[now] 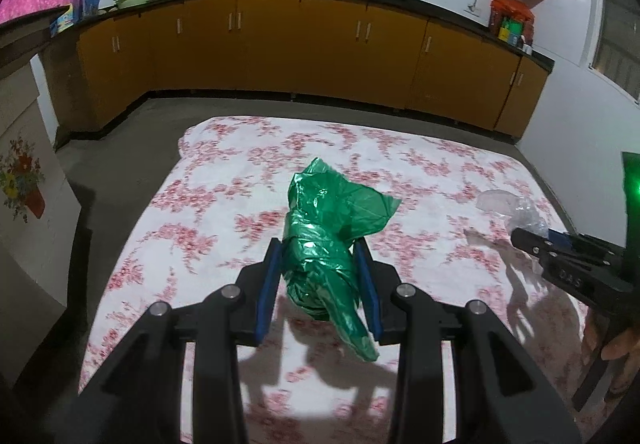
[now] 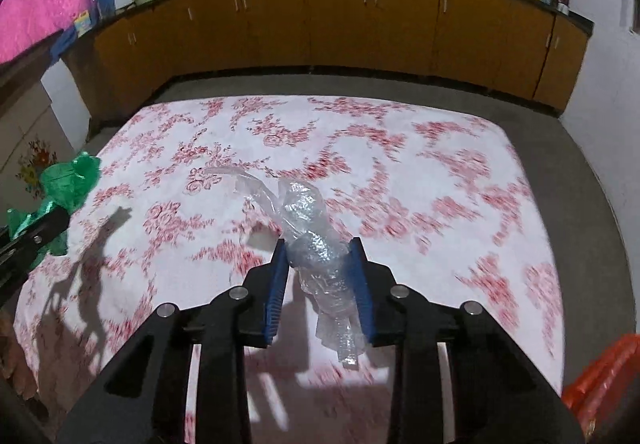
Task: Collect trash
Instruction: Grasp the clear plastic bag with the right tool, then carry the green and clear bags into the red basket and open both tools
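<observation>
Left gripper (image 1: 318,250) jaws clamped on crumpled green bag (image 1: 328,228), right gripper (image 2: 318,248) jaws gripping clear bubble wrap (image 2: 316,240), above floral cloth (image 2: 400,172).

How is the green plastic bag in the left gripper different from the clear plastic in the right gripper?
The crumpled green plastic bag is coloured and hides the cloth behind it; the clear bubble-wrap plastic is see-through. The green bag looks bulkier, the clear piece thinner and bubbled. Both are crumpled and clamped upright, one in the left gripper, one in the right gripper, above the floral cloth.
</observation>
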Demonstrator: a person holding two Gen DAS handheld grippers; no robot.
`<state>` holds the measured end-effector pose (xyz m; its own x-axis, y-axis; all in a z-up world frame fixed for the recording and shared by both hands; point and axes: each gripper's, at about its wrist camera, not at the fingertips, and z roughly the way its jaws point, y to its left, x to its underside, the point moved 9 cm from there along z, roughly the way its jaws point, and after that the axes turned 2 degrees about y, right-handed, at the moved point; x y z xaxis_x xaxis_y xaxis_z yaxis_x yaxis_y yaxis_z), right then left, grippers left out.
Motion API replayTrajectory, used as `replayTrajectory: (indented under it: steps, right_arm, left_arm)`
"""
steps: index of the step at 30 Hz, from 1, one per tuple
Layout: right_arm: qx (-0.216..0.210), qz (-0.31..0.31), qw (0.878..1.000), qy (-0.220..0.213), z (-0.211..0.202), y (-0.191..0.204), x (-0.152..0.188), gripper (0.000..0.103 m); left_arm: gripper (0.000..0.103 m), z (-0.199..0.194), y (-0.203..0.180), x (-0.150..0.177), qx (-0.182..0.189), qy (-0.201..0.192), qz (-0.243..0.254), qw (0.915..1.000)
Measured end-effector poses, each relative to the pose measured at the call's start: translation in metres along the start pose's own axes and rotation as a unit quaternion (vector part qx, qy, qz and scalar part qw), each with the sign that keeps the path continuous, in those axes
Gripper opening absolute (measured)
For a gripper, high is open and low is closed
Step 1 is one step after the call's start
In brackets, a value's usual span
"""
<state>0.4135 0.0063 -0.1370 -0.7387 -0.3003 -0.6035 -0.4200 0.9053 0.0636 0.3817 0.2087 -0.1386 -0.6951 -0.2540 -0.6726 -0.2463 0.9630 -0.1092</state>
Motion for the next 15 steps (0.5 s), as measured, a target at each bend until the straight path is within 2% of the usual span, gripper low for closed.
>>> replayTrajectory:
  steps: [15]
  right_arm:
    - [0.036,0.085,0.993,-0.068,-0.125,-0.074,0.049,0.032]
  left_arm:
    - [0.036,-0.045,-0.104,0.008,0.078,-0.012,0.057,0.9953]
